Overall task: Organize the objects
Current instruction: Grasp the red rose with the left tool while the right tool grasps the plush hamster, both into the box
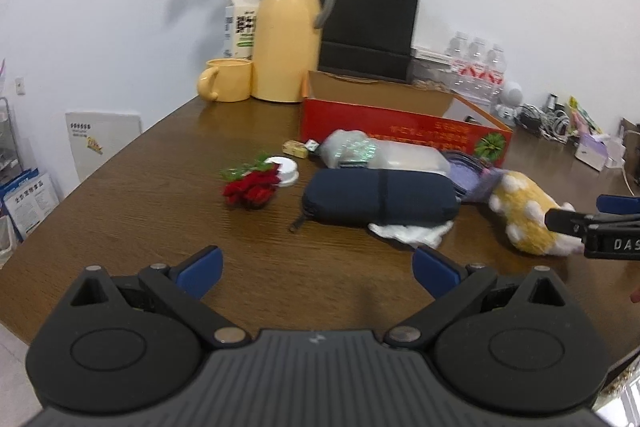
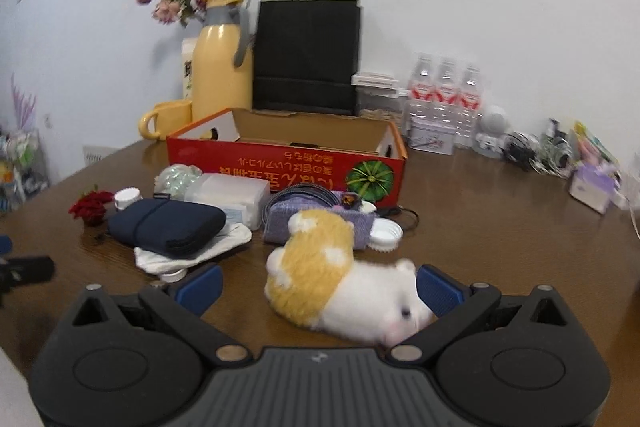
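Plush hamster (image 2: 340, 279) sits off-centre between my spread right tool (image 2: 318, 289); I'd centre it before pinching, left tool (image 1: 318, 269) spread and idle.

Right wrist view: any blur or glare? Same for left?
Right wrist: plush toy smeared by motion near the open right gripper; flowers soft. Left wrist: glare streak on yellow thermos, red rose slightly soft; fisheye bends table edge.

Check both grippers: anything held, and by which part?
Nothing held. Left gripper is open over bare table. Right gripper is open, jaws either side of the plush hamster, not closed on it.
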The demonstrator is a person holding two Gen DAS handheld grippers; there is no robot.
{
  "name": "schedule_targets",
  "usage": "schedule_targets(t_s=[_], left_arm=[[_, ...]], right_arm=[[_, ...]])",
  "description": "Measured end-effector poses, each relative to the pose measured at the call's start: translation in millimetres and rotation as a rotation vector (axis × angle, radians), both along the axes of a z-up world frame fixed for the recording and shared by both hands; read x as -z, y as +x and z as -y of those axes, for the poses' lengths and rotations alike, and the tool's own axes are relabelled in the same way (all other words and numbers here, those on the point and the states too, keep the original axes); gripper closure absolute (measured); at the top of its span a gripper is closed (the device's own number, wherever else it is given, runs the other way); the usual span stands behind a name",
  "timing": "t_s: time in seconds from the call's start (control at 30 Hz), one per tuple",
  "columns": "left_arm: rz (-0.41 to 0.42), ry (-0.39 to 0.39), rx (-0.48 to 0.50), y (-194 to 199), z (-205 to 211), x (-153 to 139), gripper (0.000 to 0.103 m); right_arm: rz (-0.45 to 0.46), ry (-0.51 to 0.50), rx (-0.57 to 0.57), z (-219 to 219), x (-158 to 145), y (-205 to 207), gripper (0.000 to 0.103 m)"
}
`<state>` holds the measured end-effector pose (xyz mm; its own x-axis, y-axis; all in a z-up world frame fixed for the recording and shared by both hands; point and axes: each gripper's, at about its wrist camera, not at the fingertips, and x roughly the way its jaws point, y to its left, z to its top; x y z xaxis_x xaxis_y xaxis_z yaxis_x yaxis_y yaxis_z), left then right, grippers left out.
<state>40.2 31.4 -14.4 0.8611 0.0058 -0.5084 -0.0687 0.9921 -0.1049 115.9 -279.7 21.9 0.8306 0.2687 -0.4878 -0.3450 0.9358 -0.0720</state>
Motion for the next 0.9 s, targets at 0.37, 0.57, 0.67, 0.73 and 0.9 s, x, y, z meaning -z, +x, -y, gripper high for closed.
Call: schedule_targets(t_s=[0.37,0.57,0.67,0.73,0.9], left_arm=[[-0.027,0.026,-0.108,33,-42,1,0.0],[-0.014,0.037,-0.116,58,-54,0,0.0],[-0.011,0.05,-0.106,74,-53,1,0.0],[-0.012,0.055,-0.102,86,-52,3,0.0],[-0.028,0.065,-0.12,112,-50,9,0.0]], right_arm=[[-0.12,-0.068,-0.144,-2,27,67,0.004],[-0.139,-0.015,-0.176,0,28,66,0.033],[-0.138,0.006,-0.17,1,26,61,0.035],[-0.129,0.012,-0.162,2,24,56,0.036],[-0.098,0.032,-0.145,6,14,47,0.036]])
